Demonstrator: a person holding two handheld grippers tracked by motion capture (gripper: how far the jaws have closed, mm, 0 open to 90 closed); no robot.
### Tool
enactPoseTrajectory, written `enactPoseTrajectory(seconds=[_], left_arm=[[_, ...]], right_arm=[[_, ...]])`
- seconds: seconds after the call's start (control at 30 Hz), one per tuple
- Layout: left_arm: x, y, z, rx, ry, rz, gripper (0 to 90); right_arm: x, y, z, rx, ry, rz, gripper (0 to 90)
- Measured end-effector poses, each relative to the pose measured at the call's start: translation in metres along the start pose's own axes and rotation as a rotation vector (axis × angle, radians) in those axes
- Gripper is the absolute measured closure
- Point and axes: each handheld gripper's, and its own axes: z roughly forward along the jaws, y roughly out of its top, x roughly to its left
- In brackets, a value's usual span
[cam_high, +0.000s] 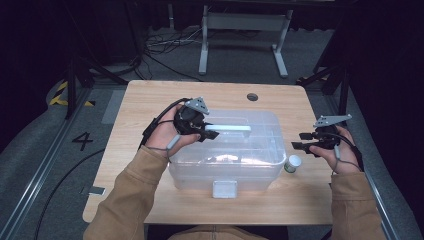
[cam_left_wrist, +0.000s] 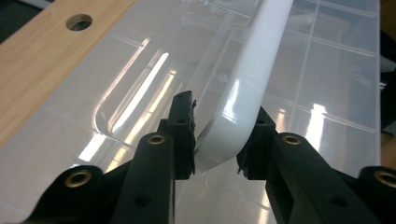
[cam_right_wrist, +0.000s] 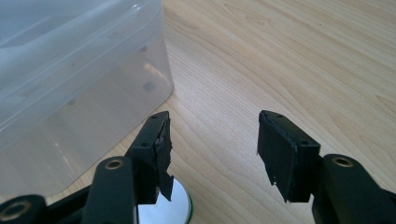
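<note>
Left gripper clamped; right gripper held level, jaws apart.

We see a lab or test room: a bare wooden counter on grey carpet, loose cables, black-and-yellow hazard tape, a floor number and metal frames.

Contents of box blurred behind cloudy plastic, unidentifiable. Handle cut off at top edge in left gripper view. Jar mostly hidden behind jaw, cropped at bottom edge.

Clear lidded storage box, white handle, on table
</note>
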Motion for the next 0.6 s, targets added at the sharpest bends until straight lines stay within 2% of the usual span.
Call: enactPoseTrajectory(seconds=[0.13, 0.27, 0.4, 0.53, 0.6], left_arm=[[0.000, 0.001, 0.000, 0.007, 0.020, 0.016, 73.9], [0.002, 0.003, 0.000, 0.015, 0.013, 0.017, 74.6], [0.003, 0.006, 0.000, 0.033, 0.010, 0.021, 75.0], [0.005, 0.008, -0.001, 0.045, 0.006, 0.025, 75.2], [0.005, 0.009, -0.002, 0.045, 0.007, 0.023, 75.3]], right_arm=[[0.001, 0.000, -0.001, -0.008, 0.004, -0.003, 48.1], [0.002, 0.000, -0.004, -0.014, 0.010, -0.014, 52.1], [0.006, -0.001, -0.012, -0.030, -0.005, -0.028, 57.6], [0.011, -0.002, -0.023, -0.043, -0.003, -0.004, 65.9], [0.012, -0.002, -0.024, -0.045, 0.000, 0.006, 67.1]])
